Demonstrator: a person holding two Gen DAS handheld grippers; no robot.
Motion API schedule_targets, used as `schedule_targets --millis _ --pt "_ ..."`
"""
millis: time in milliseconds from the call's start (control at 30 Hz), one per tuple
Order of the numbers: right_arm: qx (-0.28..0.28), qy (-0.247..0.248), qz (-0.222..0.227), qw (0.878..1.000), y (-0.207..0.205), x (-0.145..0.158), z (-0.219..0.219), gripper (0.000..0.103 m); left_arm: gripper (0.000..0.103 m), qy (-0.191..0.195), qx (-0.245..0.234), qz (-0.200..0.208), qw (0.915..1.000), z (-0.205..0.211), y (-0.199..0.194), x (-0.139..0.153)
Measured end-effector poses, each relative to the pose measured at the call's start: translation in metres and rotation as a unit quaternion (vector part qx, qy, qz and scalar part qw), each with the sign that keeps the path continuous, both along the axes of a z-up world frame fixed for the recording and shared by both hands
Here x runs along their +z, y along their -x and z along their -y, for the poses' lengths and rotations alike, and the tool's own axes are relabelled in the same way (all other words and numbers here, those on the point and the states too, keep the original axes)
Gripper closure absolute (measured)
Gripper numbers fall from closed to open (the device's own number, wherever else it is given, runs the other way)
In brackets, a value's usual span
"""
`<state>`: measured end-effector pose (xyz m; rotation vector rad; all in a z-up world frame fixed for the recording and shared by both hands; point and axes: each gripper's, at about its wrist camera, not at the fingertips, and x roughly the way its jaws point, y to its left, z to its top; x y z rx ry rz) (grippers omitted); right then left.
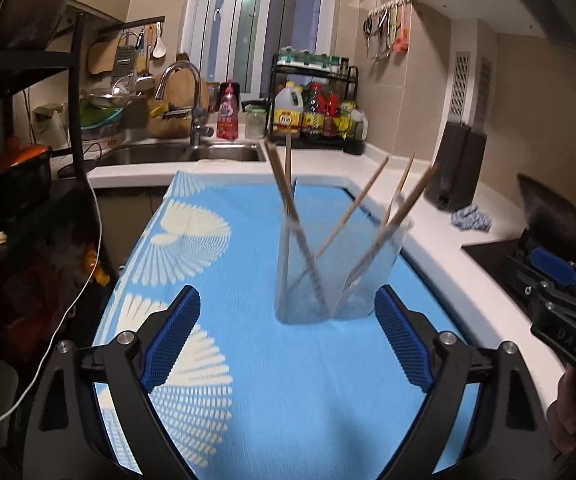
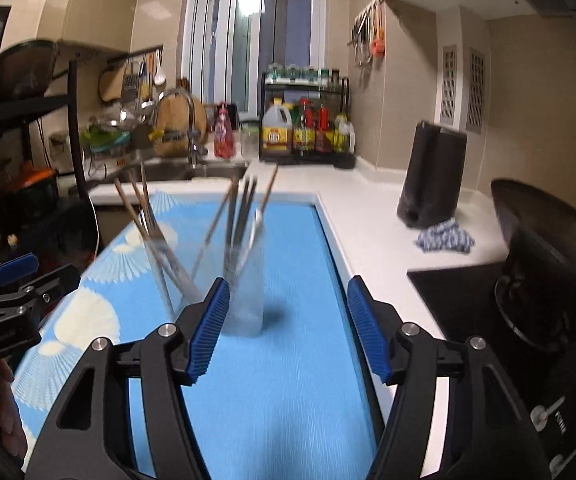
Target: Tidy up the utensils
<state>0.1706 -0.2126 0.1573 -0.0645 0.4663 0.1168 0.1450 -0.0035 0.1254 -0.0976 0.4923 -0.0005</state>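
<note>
Far left in the right wrist view: left gripper [image 2: 27, 272], black frame with blue pads, held over the edge of the blue cloth with white fan pattern [image 2: 271, 380]. Seen from its own camera: left gripper [image 1: 288, 336] spread wide, nothing between the pads, hovering just short of the clear glass holders [image 1: 340, 276]. Standing upright on the cloth, two clear containers side by side, touching or nearly so; cannot tell which because of blur. Inside them, slim wooden chopsticks [image 1: 283, 188] leaning outward at angles. Further right, right gripper [image 2: 288, 328] also wide open and empty, its left pad just beside the nearer clear glass [image 2: 245, 280] with dark-tipped chopsticks [image 2: 243, 208]. On the white countertop [image 2: 368, 232], a crumpled blue-and-white rag [image 2: 444, 238].
</note>
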Motion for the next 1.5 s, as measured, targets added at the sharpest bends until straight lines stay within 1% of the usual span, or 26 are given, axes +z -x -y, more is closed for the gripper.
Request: schedule_targets --millis 100,133,167,233,300,333,500,600,800,1067,1500 --pt "0.0 -0.002 -0.009 1.0 -0.003 -0.022 0.003 0.035 0.015 0.012 0.009 -0.001 0.9999 0.0 0.001 -0.015" --pt "0.001 0.001 -0.01 1.0 -0.004 -0.027 0.004 0.034 0.014 0.008 0.011 0.001 0.9999 0.001 0.002 -0.018" --pt "0.0 0.002 -0.012 1.0 -0.006 -0.031 0.004 0.03 0.012 0.002 0.013 0.002 0.9999 0.001 0.003 -0.02" --pt "0.004 -0.003 -0.013 1.0 -0.007 -0.037 0.005 0.028 0.011 0.004 0.013 0.006 0.9999 0.0 0.003 -0.023" --pt "-0.003 -0.006 -0.01 1.0 -0.007 -0.042 0.007 0.023 0.01 0.005 0.017 0.003 0.9998 -0.001 0.003 -0.027" --pt "-0.005 -0.006 -0.012 1.0 -0.007 -0.045 0.007 0.022 0.01 0.005 0.019 0.001 0.9998 0.0 0.005 -0.031" --pt "-0.001 -0.006 -0.028 1.0 -0.009 -0.057 0.004 0.021 0.009 0.002 0.022 0.0 0.9998 0.001 0.003 -0.037" --pt "0.0 -0.001 -0.028 1.0 -0.008 -0.06 0.001 0.02 0.009 0.01 0.022 -0.008 0.9997 -0.003 0.002 -0.042" --pt "0.0 0.003 -0.03 1.0 -0.009 -0.064 -0.002 0.017 0.009 0.002 0.021 -0.018 0.9996 -0.001 0.0 -0.051" --pt "-0.005 0.002 -0.03 1.0 -0.01 -0.064 0.0 0.016 0.009 -0.004 0.018 -0.014 0.9997 0.004 0.004 -0.055" --pt "-0.004 0.006 -0.026 1.0 -0.011 -0.063 -0.001 0.015 0.009 0.0 0.02 -0.01 0.9998 0.002 0.005 -0.055"
